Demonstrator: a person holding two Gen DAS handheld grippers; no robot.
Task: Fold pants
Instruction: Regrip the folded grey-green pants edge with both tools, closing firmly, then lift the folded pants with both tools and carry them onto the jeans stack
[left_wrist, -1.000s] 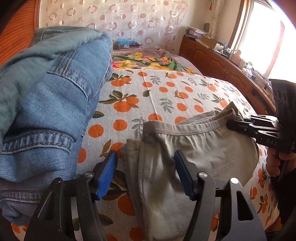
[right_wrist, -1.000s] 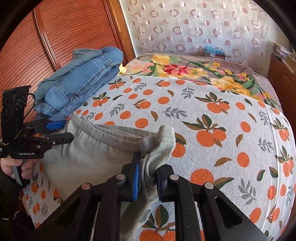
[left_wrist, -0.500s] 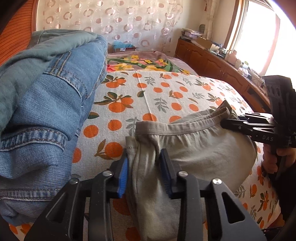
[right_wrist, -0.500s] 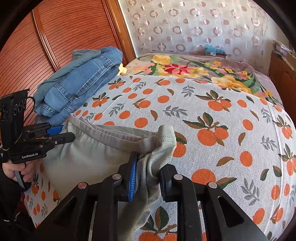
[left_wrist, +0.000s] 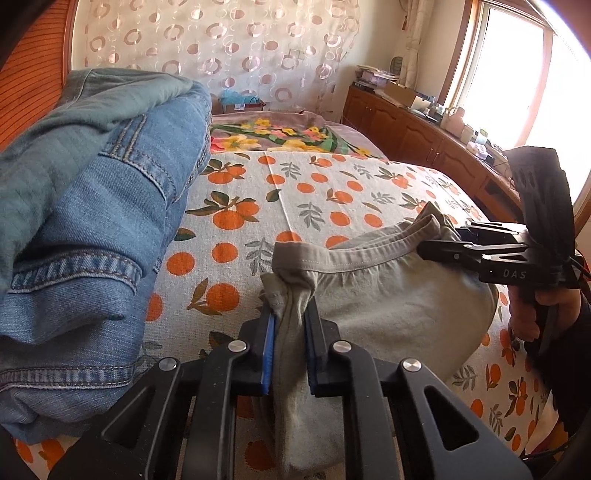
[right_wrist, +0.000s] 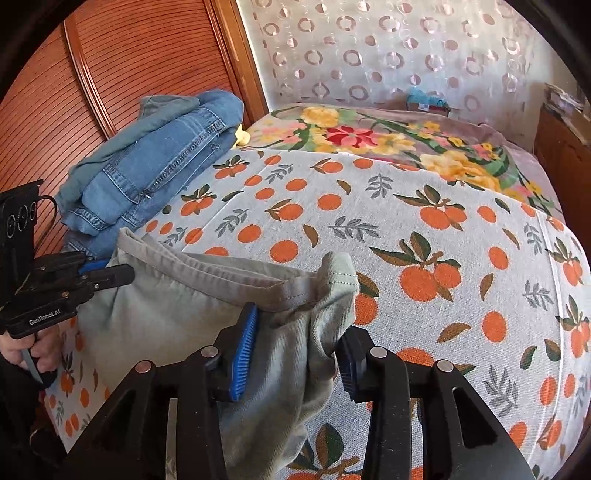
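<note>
Grey pants (left_wrist: 388, 306) lie folded on the orange-print bedsheet (left_wrist: 295, 192), waistband facing the far side. My left gripper (left_wrist: 290, 313) is closing on the bunched left corner of the waistband, and its blue pads press the cloth. In the right wrist view the same pants (right_wrist: 166, 306) stretch to the left. My right gripper (right_wrist: 297, 325) is opening, with the right waistband corner hanging slack between its spread jaws. Each view also shows the other tool: the right gripper (left_wrist: 436, 249) at the far corner, the left gripper (right_wrist: 123, 273) at the pants' left edge.
A pile of folded blue jeans (left_wrist: 92, 221) sits close on the left by the wooden wardrobe (right_wrist: 129, 74). A floral blanket (left_wrist: 280, 136) covers the far end of the bed. Low wooden cabinets (left_wrist: 424, 136) run under the window on the right.
The left jaws went from wide apart to pinching the pants' left waistband corner. The right jaws, earlier pinched on the right corner, have spread and the cloth hangs loose.
</note>
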